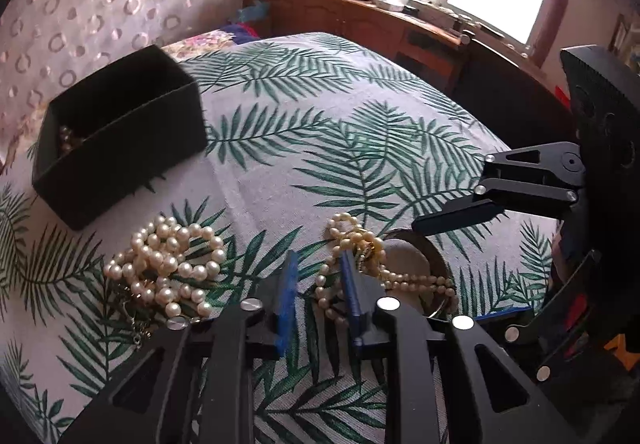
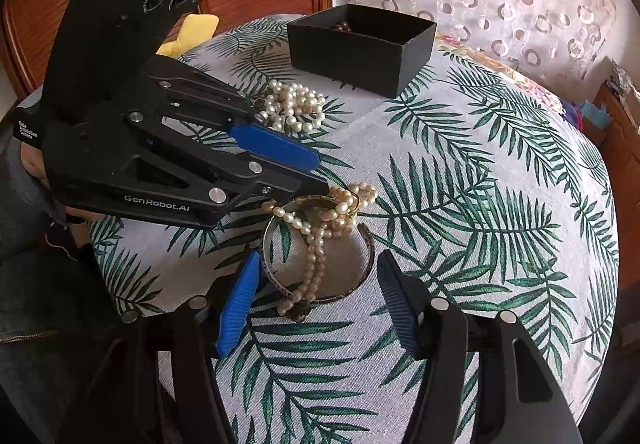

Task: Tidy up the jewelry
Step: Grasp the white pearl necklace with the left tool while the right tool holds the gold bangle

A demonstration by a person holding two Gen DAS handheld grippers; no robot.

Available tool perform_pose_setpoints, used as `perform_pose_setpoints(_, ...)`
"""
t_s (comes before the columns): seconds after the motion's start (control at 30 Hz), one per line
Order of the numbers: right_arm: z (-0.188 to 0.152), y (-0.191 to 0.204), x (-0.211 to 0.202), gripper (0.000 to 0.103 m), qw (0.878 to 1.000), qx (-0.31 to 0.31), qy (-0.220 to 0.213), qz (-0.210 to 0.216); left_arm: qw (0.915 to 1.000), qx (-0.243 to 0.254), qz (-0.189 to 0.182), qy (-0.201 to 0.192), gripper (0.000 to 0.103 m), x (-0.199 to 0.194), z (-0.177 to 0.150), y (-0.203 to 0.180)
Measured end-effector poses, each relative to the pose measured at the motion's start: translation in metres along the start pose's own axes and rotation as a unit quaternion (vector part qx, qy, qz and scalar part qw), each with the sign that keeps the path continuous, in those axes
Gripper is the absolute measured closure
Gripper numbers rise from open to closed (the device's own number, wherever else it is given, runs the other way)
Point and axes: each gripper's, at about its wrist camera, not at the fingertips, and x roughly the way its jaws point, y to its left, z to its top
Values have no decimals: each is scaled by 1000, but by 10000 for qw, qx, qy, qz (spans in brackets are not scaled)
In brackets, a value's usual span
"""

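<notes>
Black box (image 1: pixel 120 132): contents mostly hidden behind its near wall; only a few beads showed. Metal bangle (image 2: pixel 272 244): partly covered by the pearl strand (image 2: pixel 316 260). Left gripper (image 2: pixel 320 174) tips: contact with strand unclear. Table cloth (image 2: pixel 480 204): near edge cut off.

Both wrist views look steeply down, close, sharing the bangle (image 2: pixel 320 264).
</notes>
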Motion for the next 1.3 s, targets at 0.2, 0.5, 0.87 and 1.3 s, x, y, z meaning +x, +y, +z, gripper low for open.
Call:
perform_pose_setpoints(0.2,-1,2,4,38,10000,-14,3,17,9996,266,55,31,103,3,2,-8)
perform_pose_setpoints(0.5,0,1,5,37,10000,20,-34,27,9991,-124,222,-344,103,-12,11,8)
perform_pose_setpoints(0.87,-9,-4,0,37,9998,-27,79,-172,9998,-5,113,-148,103,-16,0,0)
perform_pose_setpoints(1.3,-18,-32,-15,38,9980,291,-65,-566,9999,41,103,0,88,2,0,-8)
